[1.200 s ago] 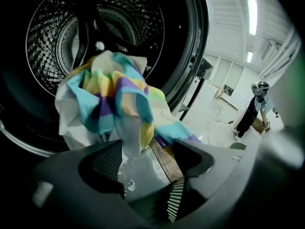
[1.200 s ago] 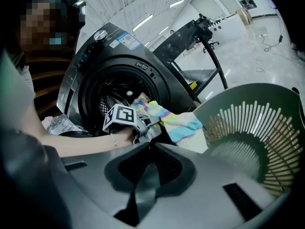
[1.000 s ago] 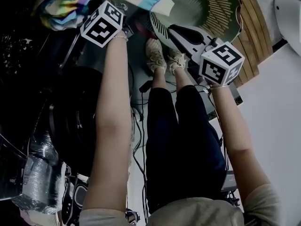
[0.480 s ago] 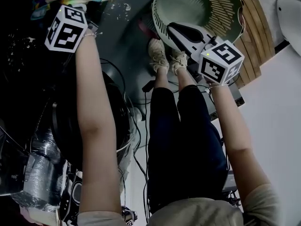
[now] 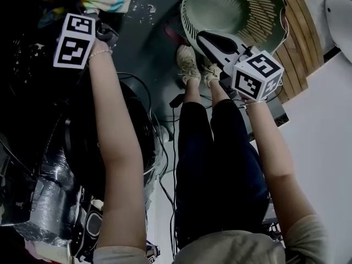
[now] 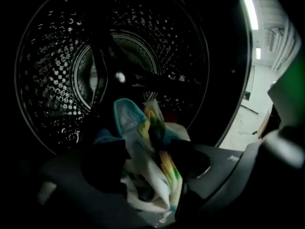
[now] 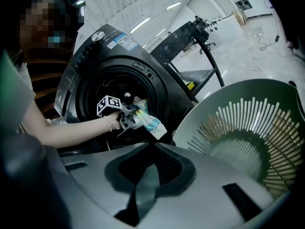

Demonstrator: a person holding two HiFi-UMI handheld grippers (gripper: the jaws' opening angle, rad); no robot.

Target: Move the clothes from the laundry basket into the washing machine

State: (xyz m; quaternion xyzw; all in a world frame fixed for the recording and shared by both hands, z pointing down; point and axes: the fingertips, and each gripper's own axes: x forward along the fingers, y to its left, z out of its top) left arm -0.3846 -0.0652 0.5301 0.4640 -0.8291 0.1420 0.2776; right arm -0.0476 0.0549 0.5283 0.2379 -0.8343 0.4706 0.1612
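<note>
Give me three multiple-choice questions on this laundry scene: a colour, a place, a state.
1. The laundry basket is: A green, B red, C blue.
2. The multicoloured cloth is: A in the basket, B at the washing machine drum, C on the floor.
3. The right gripper is: A shut and empty, B shut on cloth, C open.
Answers: 1 A, its slatted wall is pale green. 2 B, it lies between the left gripper's jaws, which have just been opening, before the drum. 3 A, its jaws meet with nothing between.
</note>
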